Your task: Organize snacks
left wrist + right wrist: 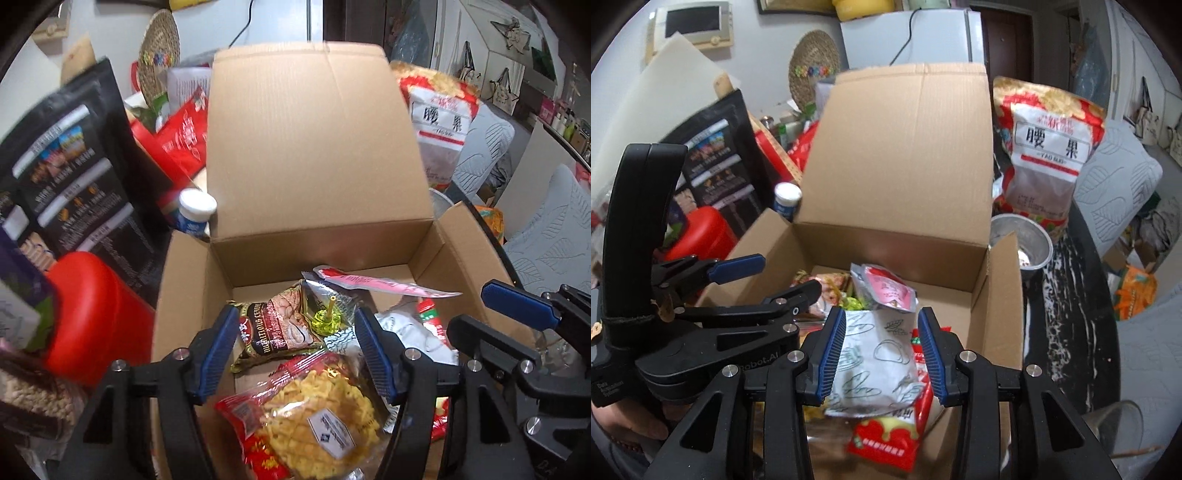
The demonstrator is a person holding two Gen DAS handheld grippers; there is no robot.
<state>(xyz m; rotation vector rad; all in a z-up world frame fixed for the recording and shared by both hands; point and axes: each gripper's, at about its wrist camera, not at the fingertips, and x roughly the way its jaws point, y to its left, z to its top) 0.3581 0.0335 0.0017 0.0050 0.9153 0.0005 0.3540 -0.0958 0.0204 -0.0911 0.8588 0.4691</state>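
An open cardboard box [436, 258] stands with its back flap upright. Inside lie a brown cereal packet [280, 328], a yellow crisp packet [317, 413], a pink sachet [376, 284] and a white packet [879, 362] printed with bread drawings, on top of a red packet [882, 439]. My left gripper [295, 350] hovers open above the cereal and crisp packets with nothing between its pads. To its right, my right gripper [882, 354] is open over the white packet, which lies below it in the box. Each gripper shows in the other's view, jaws apart and empty.
Left of the box are a tall black bag [66, 173], a red container [96, 306] and a white-capped bottle [195, 210]. A big cashew bag [1049, 155] and a metal bowl [1027, 243] stand at the right on the dark tabletop [1067, 295]. Cushions lie beyond.
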